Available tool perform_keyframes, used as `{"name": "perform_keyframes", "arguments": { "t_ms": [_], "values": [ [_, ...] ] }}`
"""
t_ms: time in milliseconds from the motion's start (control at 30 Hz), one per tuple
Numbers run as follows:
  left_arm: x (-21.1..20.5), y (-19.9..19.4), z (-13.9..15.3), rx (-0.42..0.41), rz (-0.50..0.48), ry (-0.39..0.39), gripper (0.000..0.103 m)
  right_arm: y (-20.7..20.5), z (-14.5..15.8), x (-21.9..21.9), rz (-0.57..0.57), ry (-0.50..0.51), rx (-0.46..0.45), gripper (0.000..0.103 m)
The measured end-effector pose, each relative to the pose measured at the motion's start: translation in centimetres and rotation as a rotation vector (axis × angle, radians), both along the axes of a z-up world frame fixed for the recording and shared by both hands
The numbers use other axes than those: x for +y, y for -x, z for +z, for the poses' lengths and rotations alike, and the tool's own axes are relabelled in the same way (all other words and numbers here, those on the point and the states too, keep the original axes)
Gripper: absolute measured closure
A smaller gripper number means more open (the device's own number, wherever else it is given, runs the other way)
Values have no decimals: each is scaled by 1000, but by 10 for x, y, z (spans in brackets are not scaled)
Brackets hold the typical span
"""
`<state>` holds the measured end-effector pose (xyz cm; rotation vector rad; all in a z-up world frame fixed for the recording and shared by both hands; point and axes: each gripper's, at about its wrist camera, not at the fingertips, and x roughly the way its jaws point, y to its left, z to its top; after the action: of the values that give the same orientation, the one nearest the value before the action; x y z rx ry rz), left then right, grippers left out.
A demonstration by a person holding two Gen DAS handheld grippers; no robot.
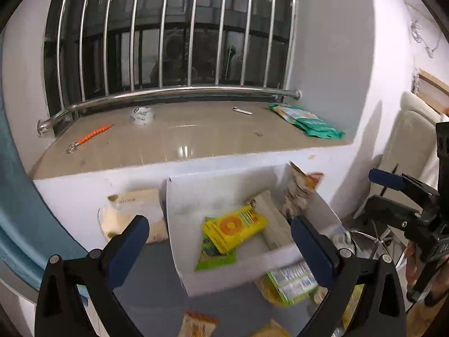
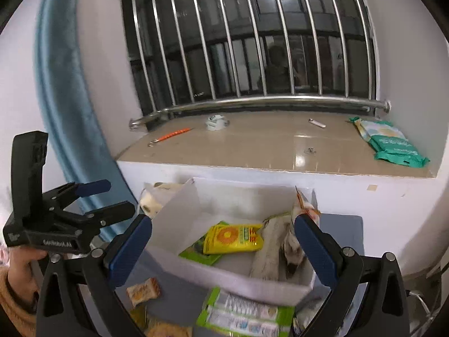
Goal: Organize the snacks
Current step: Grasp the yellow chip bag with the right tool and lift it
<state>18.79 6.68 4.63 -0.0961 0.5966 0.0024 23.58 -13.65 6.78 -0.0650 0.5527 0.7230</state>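
With your left gripper (image 1: pixel 220 241) and right gripper (image 2: pixel 223 244) both spread wide and empty above the white box (image 1: pixel 179 241), the yellow packet (image 1: pixel 234 229) and others lie inside while several snacks, including the green pack (image 2: pixel 244 313), wait outside.

Yellow packet (image 1: pixel 234 229), orange disc; box (image 1: pixel 196 196) seemingly white
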Motion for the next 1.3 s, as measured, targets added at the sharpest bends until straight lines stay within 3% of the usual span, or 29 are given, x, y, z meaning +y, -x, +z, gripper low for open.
{"name": "perform_keyframes", "arguments": {
  "t_ms": [200,367,600,767,1000,1200,1267,1300],
  "values": [
    [-22,64,-19,-14,-27,-12,0,52,-19,-50,10,-37,20,0],
    [-37,108,-51,18,-33,17,0,92,-57,-86,-40,-61,66,0],
    [-40,151,-84,50,3,113,0,135,-117,-98,-144,86,26,0],
    [-32,164,-86,45,41,133,0,129,-148,-112,-233,190,101,0],
    [-25,177,-90,50,61,118,0,94,-174,-110,-244,200,195,0],
    [-16,180,-98,72,74,120,0,64,-204,-99,-286,278,255,0],
    [-15,180,-102,89,67,115,0,59,-214,-100,-264,274,291,25],
    [-16,178,-105,100,55,112,0,62,-212,-101,-271,272,259,27]
  ]
}}
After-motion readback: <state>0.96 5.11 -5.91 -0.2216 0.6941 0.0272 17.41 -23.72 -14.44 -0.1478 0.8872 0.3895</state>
